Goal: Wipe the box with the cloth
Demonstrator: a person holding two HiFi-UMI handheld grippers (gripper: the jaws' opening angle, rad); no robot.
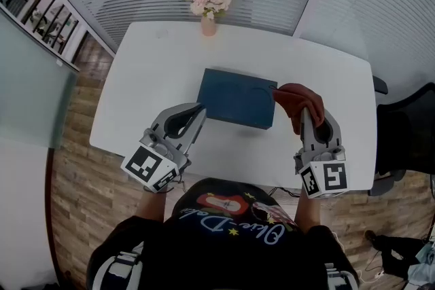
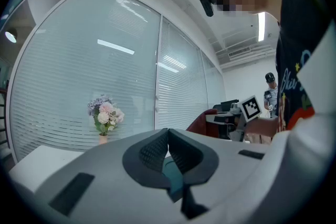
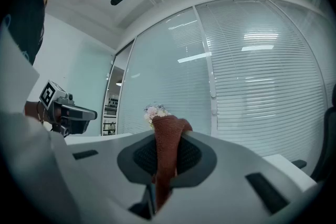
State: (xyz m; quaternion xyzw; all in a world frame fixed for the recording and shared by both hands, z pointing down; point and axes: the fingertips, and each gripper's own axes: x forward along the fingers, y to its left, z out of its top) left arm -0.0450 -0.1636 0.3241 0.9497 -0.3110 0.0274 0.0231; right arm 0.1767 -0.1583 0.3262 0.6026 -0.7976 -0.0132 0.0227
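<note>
As cloth [image 1: 299, 102] hangs beside box [image 1: 238, 98], vase [image 1: 209, 24] behind, chair [image 1: 408, 132] right

White table [image 1: 136, 71], blue box [image 1: 237, 98], flower vase [image 1: 209, 24]

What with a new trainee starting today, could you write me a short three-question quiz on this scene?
1. True or false: the cloth lies spread flat across the top of the box.
2. What stands at the far edge of the table?
A. a vase of flowers
B. a mug
C. a laptop
3. Fill in the missing word: the right gripper is shut on the ____.

Key
1. False: it hangs bunched from the right gripper, by the box's right edge.
2. A
3. cloth
</note>
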